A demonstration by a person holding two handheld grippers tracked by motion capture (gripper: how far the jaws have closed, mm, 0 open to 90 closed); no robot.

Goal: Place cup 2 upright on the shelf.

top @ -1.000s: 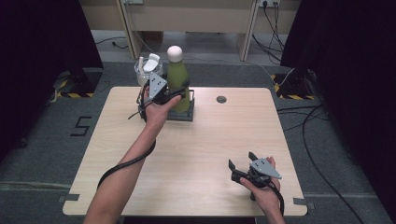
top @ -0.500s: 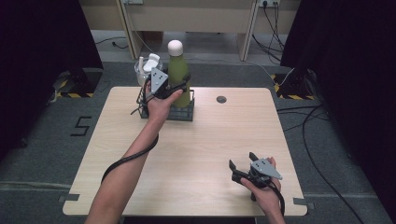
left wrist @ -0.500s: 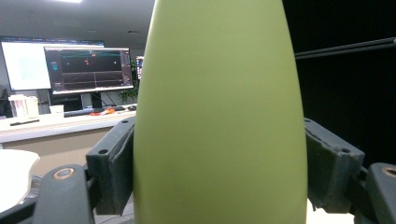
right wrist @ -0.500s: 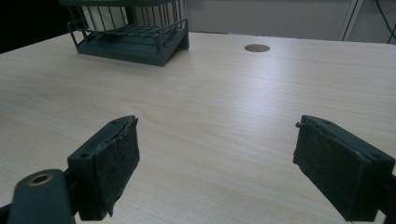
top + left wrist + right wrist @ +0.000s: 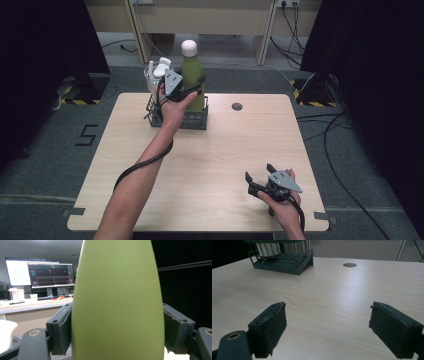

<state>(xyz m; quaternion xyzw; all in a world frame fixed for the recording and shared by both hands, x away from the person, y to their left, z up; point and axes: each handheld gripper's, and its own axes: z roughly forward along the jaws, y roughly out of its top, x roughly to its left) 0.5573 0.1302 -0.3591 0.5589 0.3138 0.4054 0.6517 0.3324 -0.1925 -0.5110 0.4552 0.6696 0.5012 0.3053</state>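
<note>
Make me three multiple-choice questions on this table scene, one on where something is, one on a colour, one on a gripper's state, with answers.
1. Where does the dark wire basket stand?
A. far edge of the light wooden table
B. near right corner
C. on the floor

2. What colour is the cap of the tall olive-green bottle?
A. red
B. white
C. black

3. How is the left gripper?
A. open over bare wood
B. lying flat on the table
C. shut on the bottle

Answers: 1 A, the high view shows the basket at the far edge. 2 B, the rounded cap is white. 3 C, the left gripper view shows both pads pressed on the green body.
</note>
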